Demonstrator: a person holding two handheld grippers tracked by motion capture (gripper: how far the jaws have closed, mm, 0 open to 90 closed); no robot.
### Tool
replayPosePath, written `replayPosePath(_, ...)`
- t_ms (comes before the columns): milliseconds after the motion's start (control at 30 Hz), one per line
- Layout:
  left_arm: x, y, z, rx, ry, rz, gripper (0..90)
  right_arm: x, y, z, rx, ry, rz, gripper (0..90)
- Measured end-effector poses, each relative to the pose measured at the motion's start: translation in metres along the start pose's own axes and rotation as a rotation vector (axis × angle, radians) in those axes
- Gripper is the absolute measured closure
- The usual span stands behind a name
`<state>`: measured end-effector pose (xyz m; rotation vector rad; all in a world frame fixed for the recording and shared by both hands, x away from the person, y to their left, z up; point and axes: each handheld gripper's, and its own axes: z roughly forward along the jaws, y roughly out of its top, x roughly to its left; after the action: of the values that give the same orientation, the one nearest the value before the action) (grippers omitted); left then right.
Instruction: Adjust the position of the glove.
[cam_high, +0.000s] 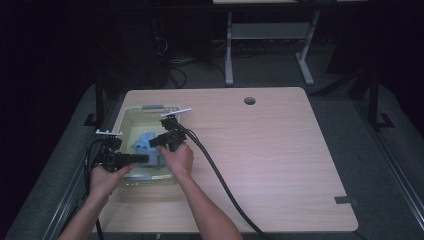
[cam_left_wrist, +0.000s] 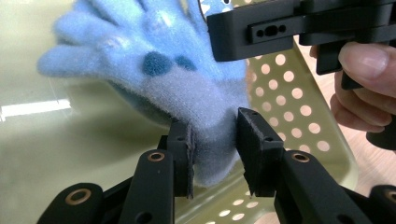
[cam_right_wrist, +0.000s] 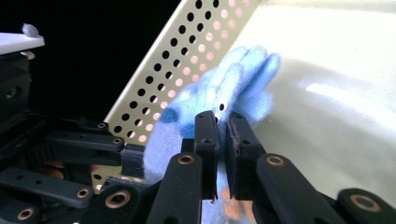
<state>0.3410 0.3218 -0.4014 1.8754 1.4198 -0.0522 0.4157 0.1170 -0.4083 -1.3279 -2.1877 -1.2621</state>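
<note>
A blue glove (cam_left_wrist: 154, 74) hangs inside a pale perforated basket (cam_high: 131, 116) at the left side of the table (cam_high: 270, 150), held from both sides. The left gripper (cam_left_wrist: 214, 140) has its jaws around the glove's cuff end, the fabric filling the gap between the pads, so it looks closed on it, though the pads are not pressed tight together. The right gripper (cam_right_wrist: 222, 135) has its jaws drawn nearly together on a thin fold of the glove, at or near the finger end as far as I can tell. In the high view both grippers, the left (cam_high: 142, 158) and the right (cam_high: 156, 141), sit close together over the basket with the glove (cam_high: 148, 145) between them. The main risk, in my judgement, is the fleecy fabric slipping: the right gripper holds only a thin pinch, and a pull apart could strip it out and let that end drop back into the basket. The left hold is bulkier and soft, so it may creep out under tension. The two grippers are also near enough to knock together, and lifting at an angle could drag the glove against the basket wall (cam_left_wrist: 299, 107).
</note>
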Motion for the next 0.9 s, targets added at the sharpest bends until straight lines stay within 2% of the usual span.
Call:
replayPosePath(167, 0.0, 0.0, 0.006, 0.037, -0.001, -0.011, 63.3, -0.004, 0.0, 0.004, 0.029, -0.034, -0.012, 81.7)
replayPosePath(233, 0.0, 0.001, 0.009, 0.054, -0.006, -0.013, 60.7, -0.004, 0.0, 0.004, 0.027, -0.053, -0.014, 73.5)
replayPosePath(333, 0.0, 0.002, 0.013, 0.081, -0.001, -0.015, 58.8, -0.004, 0.002, 0.001, 0.016, -0.079, -0.025, 67.4)
replayPosePath(400, 0.0, 0.002, 0.014, 0.083, -0.002, -0.021, 58.4, -0.004, 0.003, -0.001, 0.015, -0.08, -0.028, 65.7)
replayPosePath(533, -0.002, 0.004, 0.019, 0.131, -0.014, -0.023, 56.0, -0.004, 0.004, -0.004, 0.014, -0.075, -0.035, 64.6)
replayPosePath(733, -0.003, 0.006, 0.023, 0.172, 0.001, -0.003, 72.9, -0.004, 0.005, -0.008, 0.005, -0.063, -0.047, 64.5)
replayPosePath(800, -0.004, 0.007, 0.026, 0.176, 0.008, -0.026, 74.6, -0.004, 0.006, -0.009, 0.004, -0.056, -0.047, 64.4)
replayPosePath(833, -0.003, 0.008, 0.026, 0.201, 0.015, -0.005, 75.4, -0.004, 0.006, -0.01, 0.007, -0.056, -0.049, 64.4)
replayPosePath(867, -0.004, 0.009, 0.027, 0.194, 0.019, -0.016, 75.7, -0.004, 0.006, -0.01, 0.009, -0.055, -0.05, 64.4)
replayPosePath(900, -0.005, 0.011, 0.028, 0.203, 0.025, -0.003, 75.9, -0.005, 0.006, -0.011, 0.01, -0.057, -0.055, 64.5)
